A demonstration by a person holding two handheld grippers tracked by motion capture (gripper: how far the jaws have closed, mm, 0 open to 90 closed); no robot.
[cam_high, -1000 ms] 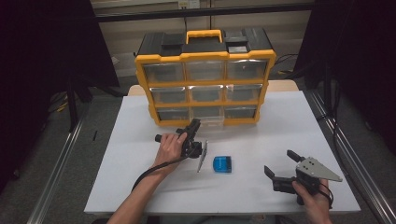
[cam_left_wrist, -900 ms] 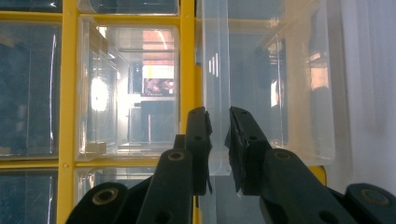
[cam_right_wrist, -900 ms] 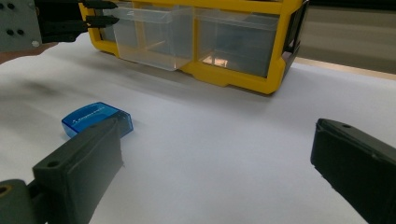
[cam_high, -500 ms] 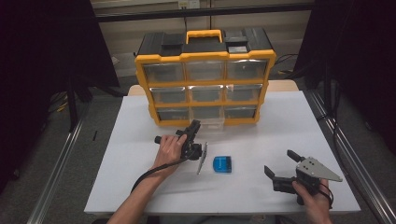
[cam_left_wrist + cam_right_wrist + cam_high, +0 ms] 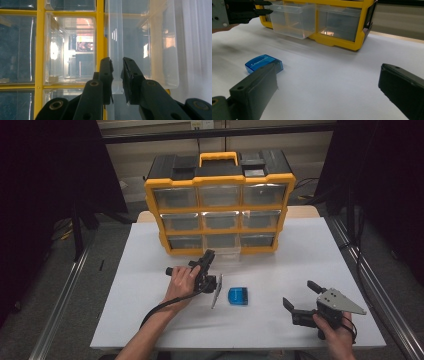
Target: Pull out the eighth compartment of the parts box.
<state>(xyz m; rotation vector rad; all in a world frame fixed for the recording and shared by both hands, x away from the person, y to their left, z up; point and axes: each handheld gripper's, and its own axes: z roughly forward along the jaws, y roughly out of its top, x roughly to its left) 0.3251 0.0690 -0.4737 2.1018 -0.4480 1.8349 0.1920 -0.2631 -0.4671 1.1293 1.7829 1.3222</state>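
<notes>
Nothing shows a change between the earlier high views and now. The left tool (image 5: 209, 255) sits at the same spot on the front of the clear drawer (image 5: 223, 253), and that drawer juts out of the yellow organizer (image 5: 220, 180) just as far as before. The right tool (image 5: 300, 301) has not shifted on the bench (image 5: 300, 250), and its jaws stand equally wide. The blue case (image 5: 238, 296) has not moved either.

A small blue box (image 5: 238, 296) lies flat on the white table (image 5: 300, 270), well apart from the yellow cabinet's (image 5: 220, 210) other clear drawers (all pushed in). Dark curtains (image 5: 45, 180) hang either side.
</notes>
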